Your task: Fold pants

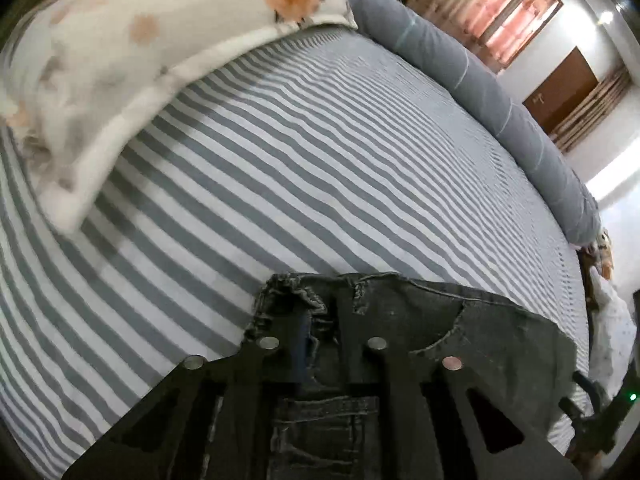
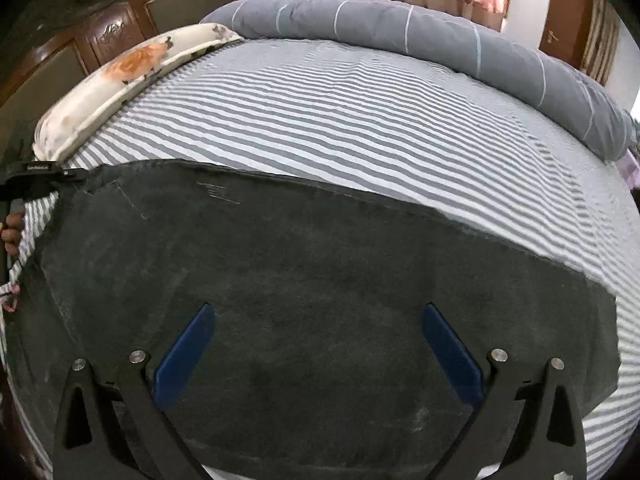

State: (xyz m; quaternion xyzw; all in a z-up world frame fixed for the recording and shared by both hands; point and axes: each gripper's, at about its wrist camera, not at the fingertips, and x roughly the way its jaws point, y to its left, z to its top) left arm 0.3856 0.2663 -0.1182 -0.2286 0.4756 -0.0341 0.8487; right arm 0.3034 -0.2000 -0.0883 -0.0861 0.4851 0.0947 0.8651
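Dark jeans [image 2: 304, 280]: spread on striped bed sheet [image 2: 360, 112] | left gripper [image 1: 320, 344]: fingers clamped on bunched waistband | right gripper [image 2: 316, 344]: fingers wide apart above denim, gripping nothing | risk: single-corner hold could skew the fold.

dark grey pants [image 2: 304, 280]; grey-white striped sheet [image 2: 360, 120]

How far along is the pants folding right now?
Early. Done: the dark pants lie spread on the striped sheet. In hand: the left gripper is shut on bunched denim at one end; the right gripper hangs open over the flat fabric, gripping nothing. Left: no finished fold shows, so the folding itself remains.
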